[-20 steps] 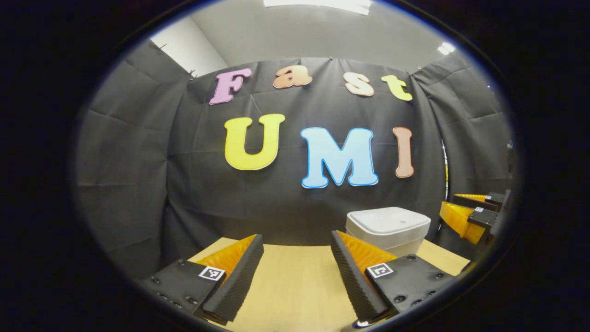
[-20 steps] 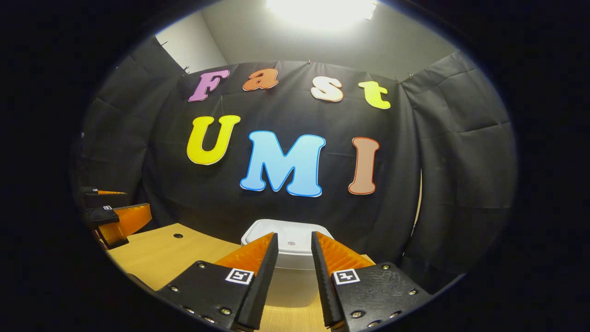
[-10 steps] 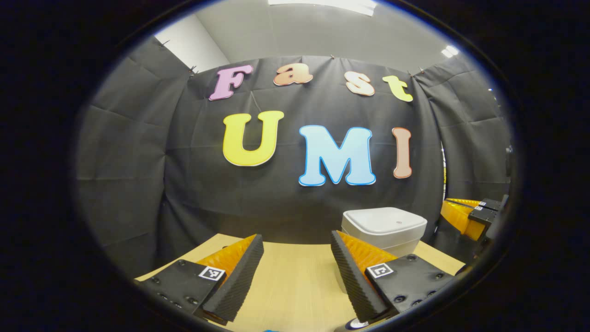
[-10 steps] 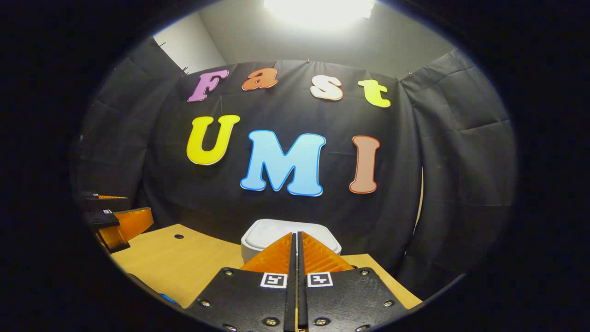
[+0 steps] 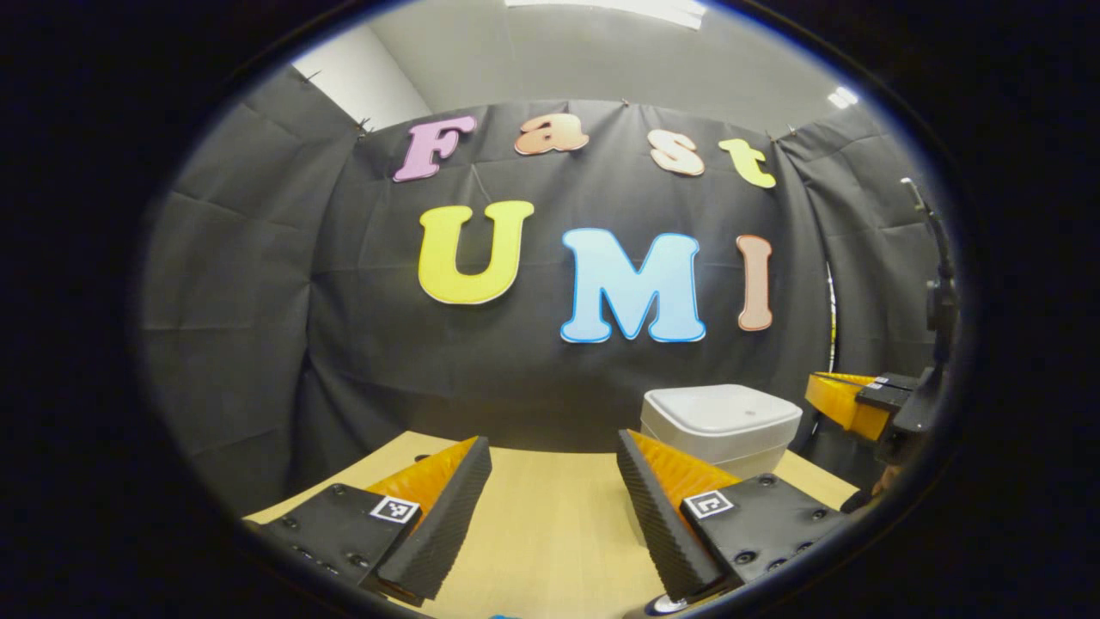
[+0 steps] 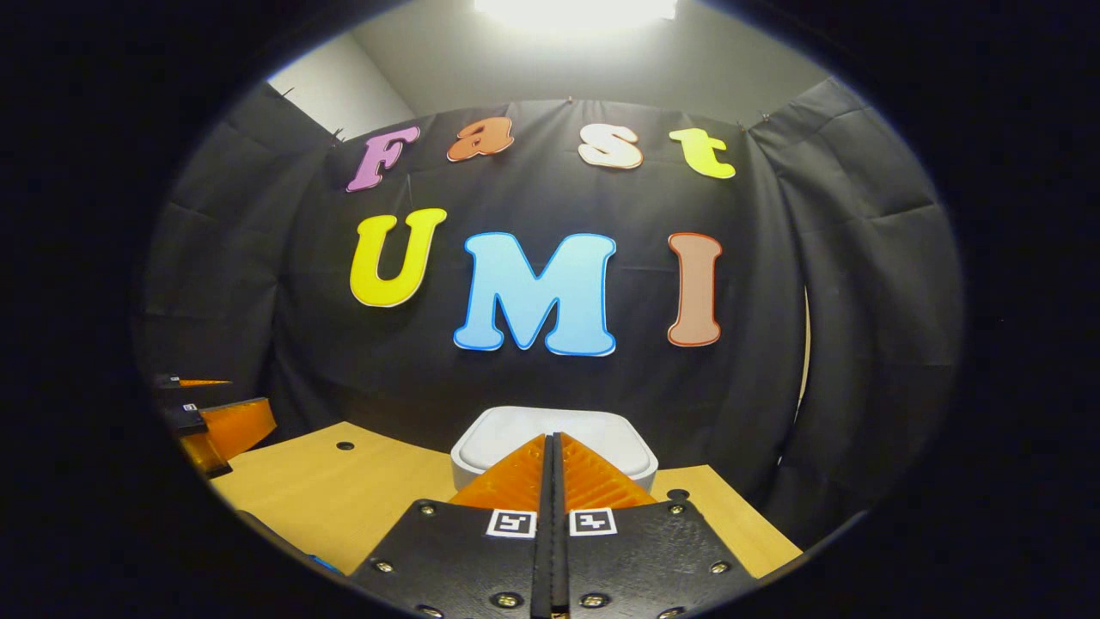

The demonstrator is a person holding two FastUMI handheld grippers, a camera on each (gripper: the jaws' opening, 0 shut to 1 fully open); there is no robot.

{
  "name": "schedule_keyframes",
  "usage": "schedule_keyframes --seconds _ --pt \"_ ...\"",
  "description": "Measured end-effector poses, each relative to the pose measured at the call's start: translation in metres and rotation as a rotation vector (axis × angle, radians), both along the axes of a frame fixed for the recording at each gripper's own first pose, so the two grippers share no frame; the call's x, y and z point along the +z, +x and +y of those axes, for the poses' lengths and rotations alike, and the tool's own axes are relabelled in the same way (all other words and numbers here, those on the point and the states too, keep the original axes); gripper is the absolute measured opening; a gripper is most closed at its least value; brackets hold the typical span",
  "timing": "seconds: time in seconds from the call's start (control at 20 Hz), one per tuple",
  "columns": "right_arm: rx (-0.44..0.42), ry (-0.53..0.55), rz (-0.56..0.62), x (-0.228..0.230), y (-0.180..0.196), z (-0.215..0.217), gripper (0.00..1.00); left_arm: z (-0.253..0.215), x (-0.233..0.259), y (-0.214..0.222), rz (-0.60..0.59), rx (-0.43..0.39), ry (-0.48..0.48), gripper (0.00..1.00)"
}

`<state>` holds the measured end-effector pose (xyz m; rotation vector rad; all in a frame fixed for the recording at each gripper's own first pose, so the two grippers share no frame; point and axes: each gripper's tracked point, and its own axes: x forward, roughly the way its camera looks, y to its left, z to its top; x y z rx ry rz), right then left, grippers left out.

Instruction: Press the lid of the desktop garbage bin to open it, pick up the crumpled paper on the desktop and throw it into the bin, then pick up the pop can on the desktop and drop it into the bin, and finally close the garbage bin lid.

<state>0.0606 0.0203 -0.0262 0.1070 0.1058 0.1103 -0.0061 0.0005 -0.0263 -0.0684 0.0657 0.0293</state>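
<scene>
White garbage bin (image 6: 554, 438) — lid down — rounded, smooth, unmarked.

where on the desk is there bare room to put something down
Bare wood lies between the left gripper and the desk's far edge, left of the garbage bin. In the right gripper view, open desk stretches left of the bin. It is crowded at the bin, where the shut right gripper points.

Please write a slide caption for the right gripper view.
Right gripper, fingers shut, aimed at closed white bin on the wooden desk.
</scene>
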Motion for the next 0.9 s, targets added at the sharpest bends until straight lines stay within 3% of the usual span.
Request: schedule_keyframes --seconds 0.5,0.9 --pt "0.008 0.048 0.110 -0.040 0.054 0.008 0.00 0.018 -0.002 -0.004 0.021 0.054 0.039 0.96" --pt "0.061 0.041 0.179 -0.058 0.056 0.007 0.00 -0.001 -0.013 -0.003 0.049 0.013 0.051 0.96"
